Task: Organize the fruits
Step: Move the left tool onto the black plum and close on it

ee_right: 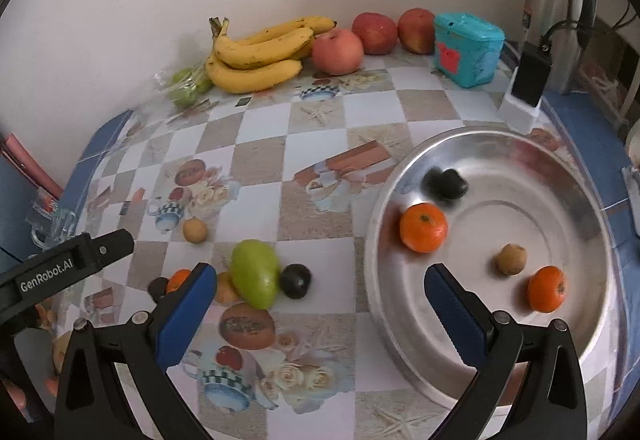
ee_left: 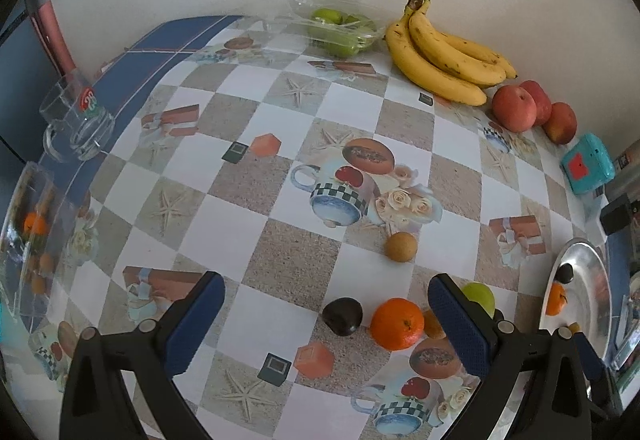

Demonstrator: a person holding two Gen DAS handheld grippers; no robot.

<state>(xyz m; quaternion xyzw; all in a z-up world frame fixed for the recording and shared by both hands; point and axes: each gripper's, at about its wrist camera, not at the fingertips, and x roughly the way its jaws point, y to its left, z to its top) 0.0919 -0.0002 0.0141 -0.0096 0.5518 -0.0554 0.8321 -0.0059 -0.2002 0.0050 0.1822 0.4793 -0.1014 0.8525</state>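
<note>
A steel basin [ee_right: 560, 352] holds two oranges [ee_right: 423, 227], a dark fruit [ee_right: 445, 182] and a small brown fruit [ee_right: 511, 259]. My right gripper [ee_right: 318, 314] is open and empty at the basin's near left rim. On the table lie a green mango [ee_right: 255, 273], a dark fruit [ee_right: 295, 281], a small brown fruit [ee_right: 195, 230] and an orange [ee_right: 179, 279]. My left gripper [ee_left: 326, 324] is open and empty just above an orange [ee_left: 397, 323] and a dark fruit [ee_left: 343, 316]. The green mango [ee_left: 480, 294] shows behind its right finger.
Bananas [ee_right: 256, 54], three apples [ee_right: 337, 51] and a clear box of green fruit [ee_left: 340, 28] sit along the wall. A teal box [ee_right: 466, 48], a flask [ee_right: 560, 8] and a black device [ee_right: 526, 88] stand at the back right. Glass mugs [ee_left: 76, 120] stand at the left edge.
</note>
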